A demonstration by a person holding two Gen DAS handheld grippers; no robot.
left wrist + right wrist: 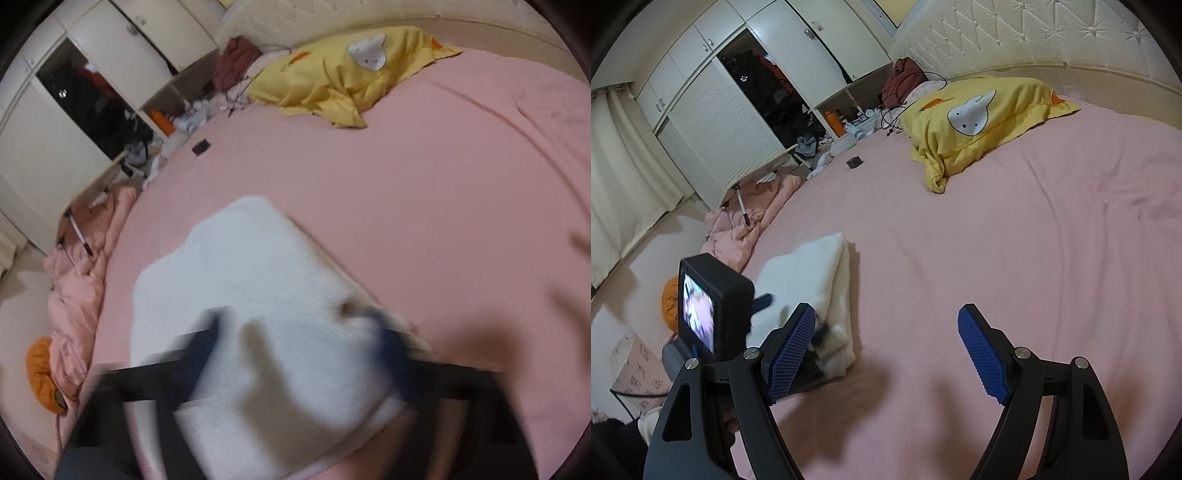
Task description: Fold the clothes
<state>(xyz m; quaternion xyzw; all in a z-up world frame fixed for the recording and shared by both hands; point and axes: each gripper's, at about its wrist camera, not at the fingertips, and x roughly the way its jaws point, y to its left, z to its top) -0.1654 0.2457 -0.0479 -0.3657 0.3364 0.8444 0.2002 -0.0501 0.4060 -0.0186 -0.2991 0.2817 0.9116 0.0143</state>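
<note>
White folded cloth (816, 280) lies at lower left of the pink bed (997, 240), the blurred left gripper (295, 328) apparently closing on its near edge, probably to fold again, while the right gripper (886, 347) waits wide open, holding nothing.

The folded garment (812, 273) is plain white on a pale pink bedsheet (997, 258). The pillow (982, 122) is yellow with a white animal face and small orange marks. The right gripper (886, 354) has a black frame and blue cross-hatched pads (792, 349). The wardrobe (713, 122) is cream; the bundle on the floor (670, 299) is orange.
</note>
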